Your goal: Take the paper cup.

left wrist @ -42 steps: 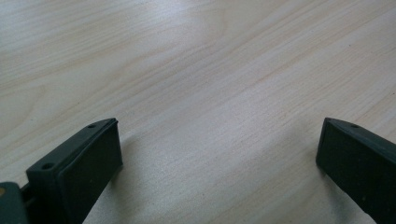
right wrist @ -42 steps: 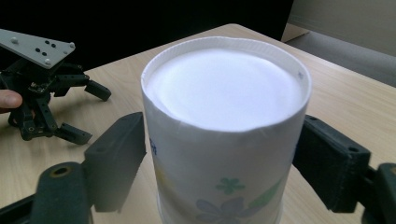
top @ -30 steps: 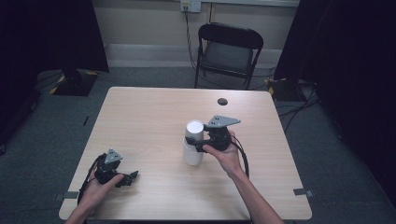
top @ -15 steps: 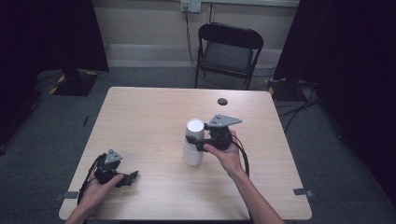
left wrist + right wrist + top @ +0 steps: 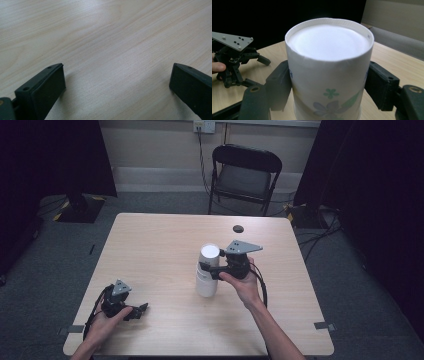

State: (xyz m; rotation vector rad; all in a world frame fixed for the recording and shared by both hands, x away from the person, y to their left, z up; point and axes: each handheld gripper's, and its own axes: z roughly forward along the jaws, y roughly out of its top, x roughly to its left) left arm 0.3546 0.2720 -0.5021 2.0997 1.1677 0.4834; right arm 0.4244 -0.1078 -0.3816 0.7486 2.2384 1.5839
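White paper cup with floral print (image 5: 208,271) stands upside down mid-table on light wooden table (image 5: 160,245), clamped by right gripper (image 5: 207,270); left gripper (image 5: 141,309) rests near front-left edge, well apart. Left gripper view: jaws wide apart over bare wood. Right gripper view: cup (image 5: 329,72) squeezed between both jaws, base up.

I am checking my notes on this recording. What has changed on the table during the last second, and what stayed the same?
Almost nothing visibly changed. The right gripper stays closed around the upside-down paper cup at the same spot. The left gripper remains open, resting low on the table, as before. The small dark disc did not move.
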